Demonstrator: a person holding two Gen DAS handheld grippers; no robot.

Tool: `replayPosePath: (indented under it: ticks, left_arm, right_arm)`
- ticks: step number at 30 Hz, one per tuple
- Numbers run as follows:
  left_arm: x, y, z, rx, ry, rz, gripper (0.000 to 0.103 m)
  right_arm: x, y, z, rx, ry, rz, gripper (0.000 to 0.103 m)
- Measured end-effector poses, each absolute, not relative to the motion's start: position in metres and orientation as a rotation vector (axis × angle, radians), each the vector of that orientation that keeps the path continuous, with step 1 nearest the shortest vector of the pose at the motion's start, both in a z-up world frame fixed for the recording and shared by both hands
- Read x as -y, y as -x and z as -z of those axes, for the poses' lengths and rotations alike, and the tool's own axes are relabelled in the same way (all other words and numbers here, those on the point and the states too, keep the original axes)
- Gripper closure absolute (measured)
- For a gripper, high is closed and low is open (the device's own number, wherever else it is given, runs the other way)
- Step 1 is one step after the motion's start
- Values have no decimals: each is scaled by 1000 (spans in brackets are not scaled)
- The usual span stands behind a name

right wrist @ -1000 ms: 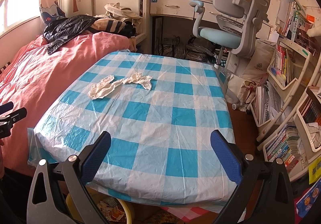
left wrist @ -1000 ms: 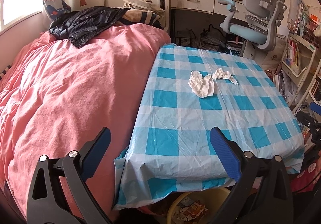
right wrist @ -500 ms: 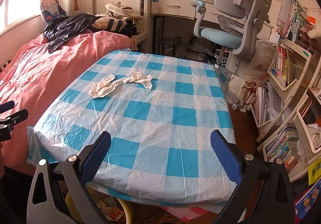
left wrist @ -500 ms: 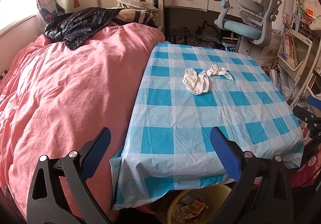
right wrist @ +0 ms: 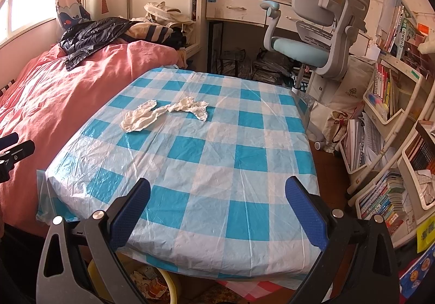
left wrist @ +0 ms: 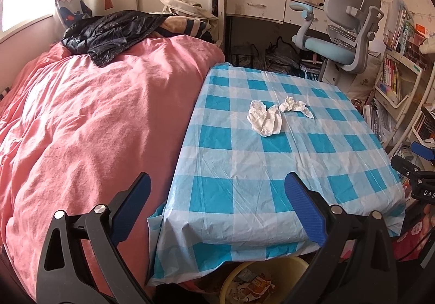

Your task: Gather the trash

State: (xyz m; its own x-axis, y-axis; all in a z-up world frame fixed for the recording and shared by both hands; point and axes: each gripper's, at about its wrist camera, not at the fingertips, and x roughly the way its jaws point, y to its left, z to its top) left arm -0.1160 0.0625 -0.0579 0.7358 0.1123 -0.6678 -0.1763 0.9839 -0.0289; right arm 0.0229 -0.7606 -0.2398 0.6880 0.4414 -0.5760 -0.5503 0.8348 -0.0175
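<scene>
Two crumpled white tissues lie side by side on the blue-checked table [left wrist: 272, 184]: a larger flat one [left wrist: 265, 119] [right wrist: 140, 116] and a smaller twisted one [left wrist: 295, 106] [right wrist: 191, 108]. My left gripper [left wrist: 217, 204] hangs open at the table's near left corner, well short of the tissues. My right gripper [right wrist: 217, 206] is open over the table's near edge [right wrist: 212, 255], with the tissues far ahead to its left. A yellow bin [left wrist: 261, 281] [right wrist: 152, 285] holding scraps sits under the table's near edge.
A pink duvet-covered bed [left wrist: 81, 119] borders the table's left side, with a black jacket [left wrist: 108, 31] at its far end. A grey-blue desk chair [right wrist: 312, 40] and desk stand behind the table. Bookshelves [right wrist: 394, 113] crowd the right side.
The left gripper has drifted left and a little forward, so the tissues sit further right and nearer in its view. The right gripper has barely moved. Both stay open.
</scene>
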Motion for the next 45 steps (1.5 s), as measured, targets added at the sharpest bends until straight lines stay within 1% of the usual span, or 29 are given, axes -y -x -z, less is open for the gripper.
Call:
replayPosePath:
  ticks: [45]
  left_arm:
    - [-65, 116, 57, -723, 100, -172, 8]
  right_arm:
    - [756, -21, 240, -589, 207, -559, 8]
